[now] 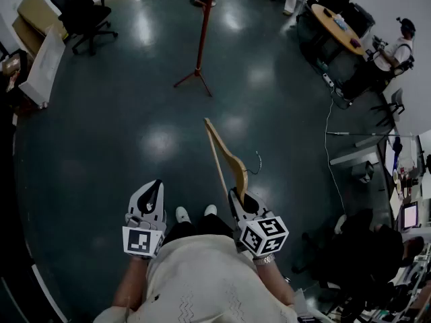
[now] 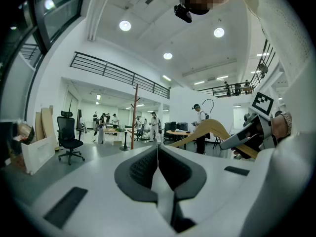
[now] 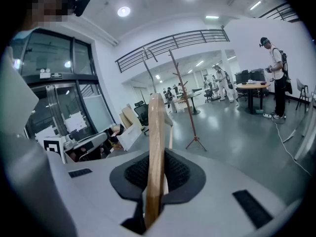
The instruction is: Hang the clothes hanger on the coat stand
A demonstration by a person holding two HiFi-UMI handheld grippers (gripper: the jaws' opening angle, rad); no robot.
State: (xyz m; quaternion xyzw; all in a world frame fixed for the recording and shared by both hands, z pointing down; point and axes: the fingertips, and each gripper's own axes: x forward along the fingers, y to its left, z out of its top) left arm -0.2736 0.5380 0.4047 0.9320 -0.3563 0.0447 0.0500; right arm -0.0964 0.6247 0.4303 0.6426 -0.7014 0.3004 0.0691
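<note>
Print: all we can make out is the black-and-white square patterns on the marker cubes (image 1: 264, 235) of the two grippers. Nothing legible as words on the cartons and boards left of the coat stand (image 1: 200, 38).

Room: the red coat stand rests on splayed feet on a dark, glossy floor (image 1: 135, 133). Bare floor runs from its feet all the way to us. An office chair (image 1: 81, 11) sits to the stand's left. A round table (image 1: 336, 25) is to its right with a person (image 1: 393, 52) beside it, and a white cable (image 1: 328, 123) trails over the floor on that same side.

Right gripper (image 3: 155, 169): jaws closed tight on one arm end of the wooden clothes hanger (image 1: 225, 155). The pads press both flat faces. From the clamp the hanger rises edge-on and points toward the coat stand, and its wire hook (image 1: 256, 160) juts off to the right. Hanger well apart from the stand, with nothing between them.

Left gripper (image 2: 158, 154): pads together, nothing held. It sits beside the right one, just as far from the stand.
</note>
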